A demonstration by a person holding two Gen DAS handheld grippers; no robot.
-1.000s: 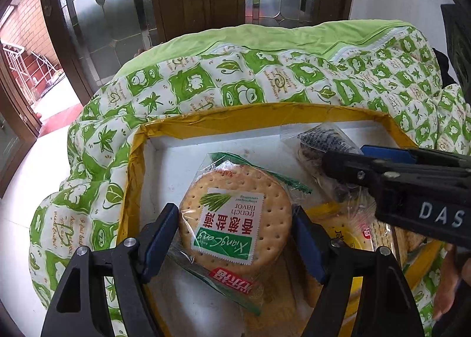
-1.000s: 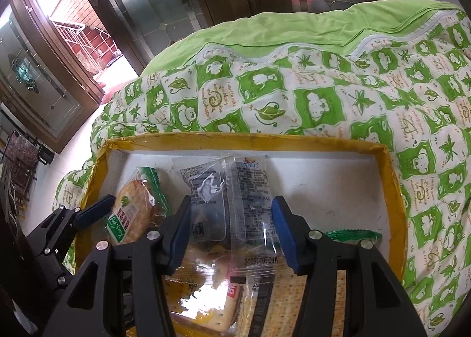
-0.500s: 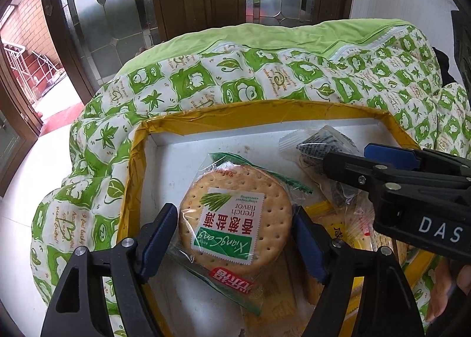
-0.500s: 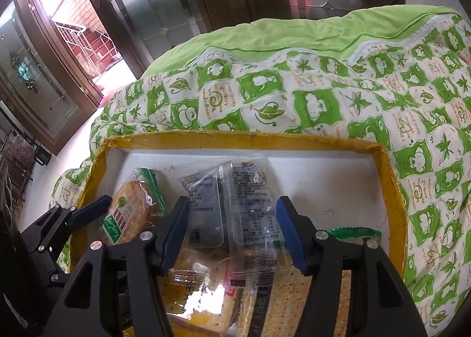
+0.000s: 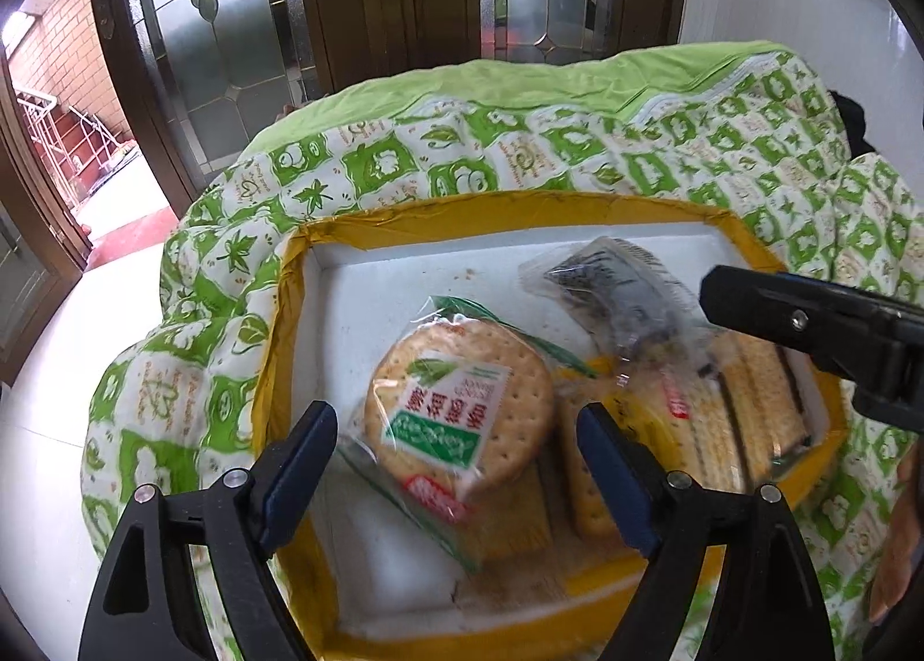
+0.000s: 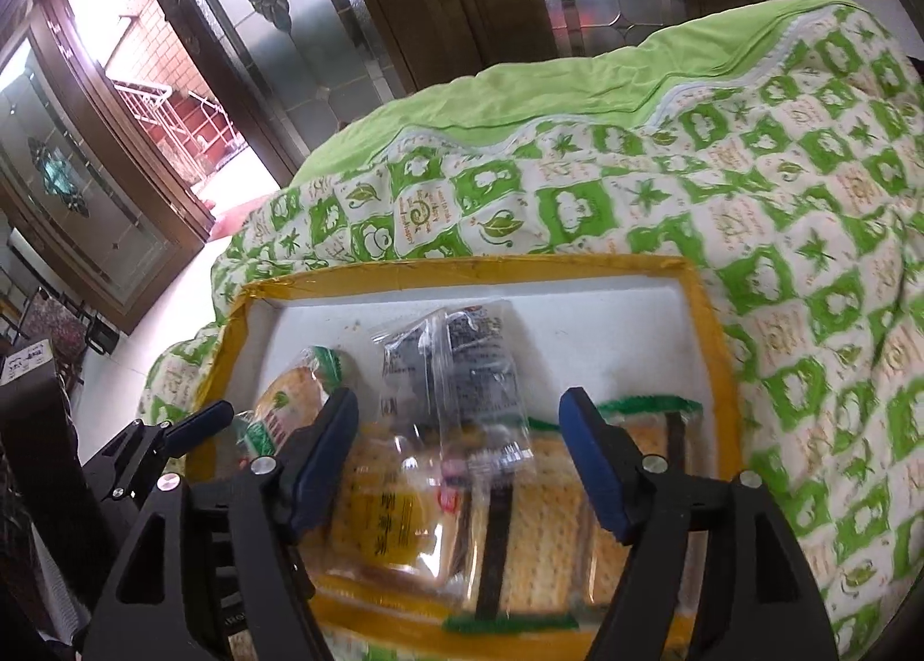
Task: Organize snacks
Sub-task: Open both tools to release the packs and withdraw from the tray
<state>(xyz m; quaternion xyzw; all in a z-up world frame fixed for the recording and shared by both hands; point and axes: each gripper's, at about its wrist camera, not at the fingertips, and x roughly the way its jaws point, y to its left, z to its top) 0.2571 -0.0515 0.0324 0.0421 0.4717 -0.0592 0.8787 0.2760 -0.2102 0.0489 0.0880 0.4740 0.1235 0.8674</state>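
The round cracker pack with a green label (image 5: 462, 418) lies flat right between the wide-open left tongs (image 5: 456, 459), nearest them; the open, empty right tongs (image 6: 459, 459) hang over a clear dark snack bag (image 6: 462, 372); square cracker packs (image 6: 543, 534) crowd the yellow-edged white tray (image 5: 404, 233).

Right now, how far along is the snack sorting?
Done: several packs already lie in the yellow-rimmed tray, among them the round cracker pack and the dark clear pack. In hand: nothing; the left gripper and right gripper both hang open over them. Left: the packs overlap in a loose pile, not rows.
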